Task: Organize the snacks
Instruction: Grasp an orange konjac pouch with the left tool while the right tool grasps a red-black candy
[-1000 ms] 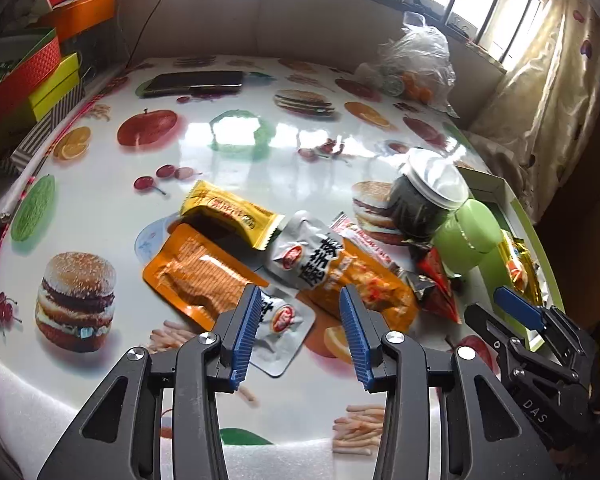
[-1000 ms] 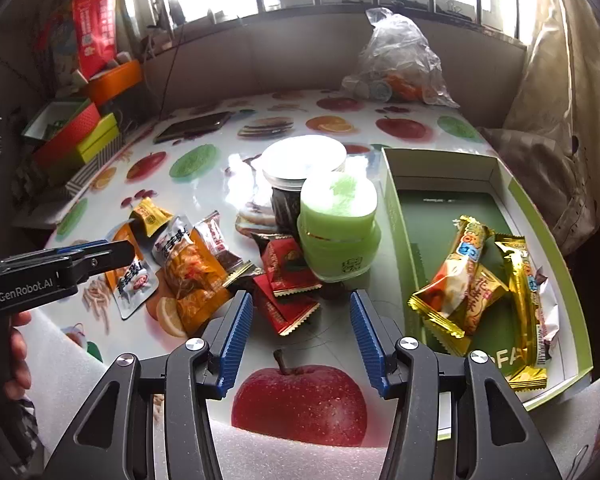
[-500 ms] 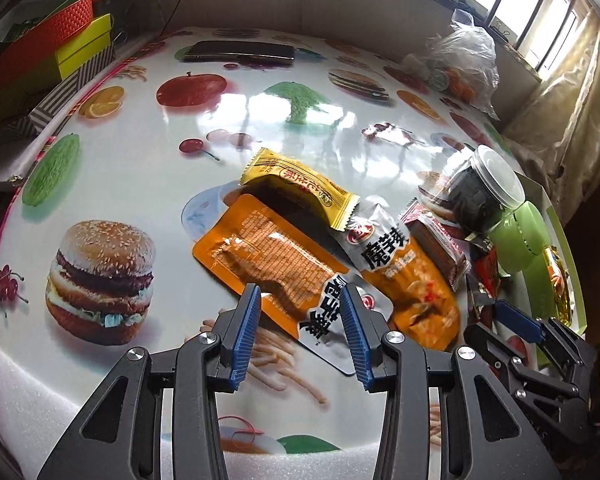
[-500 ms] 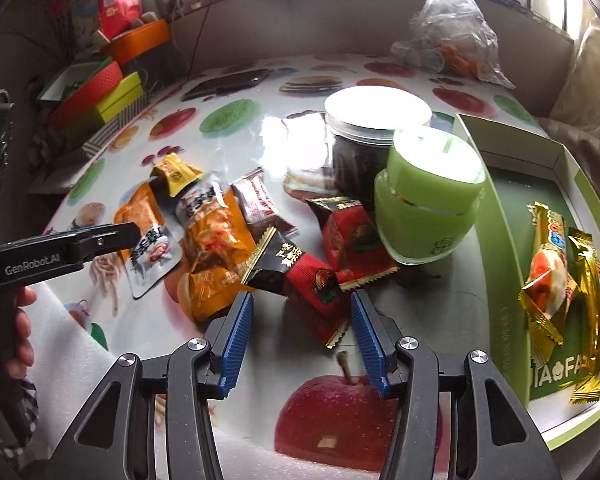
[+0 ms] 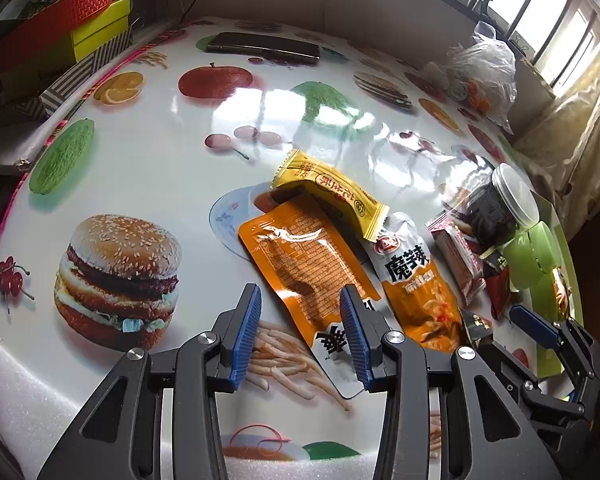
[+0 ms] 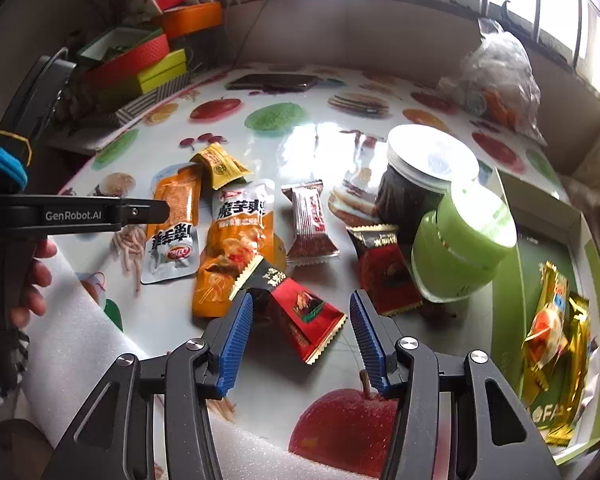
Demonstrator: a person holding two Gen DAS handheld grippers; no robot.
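Both hands have dropped closer: the spread left gripper [image 5: 300, 340] now straddles the flat orange foil pouch [image 5: 304, 256] at lower centre, the spread right gripper [image 6: 300, 340] the red-and-black gold-edged candy wrapper [image 6: 296, 312], neither pinched yet.

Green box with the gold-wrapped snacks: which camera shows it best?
The right wrist view: the green box lies open at its right side, inner walls and gold-wrapped snacks plainly visible. In the left wrist view only a sliver of its rim shows at the far right, behind the green container.
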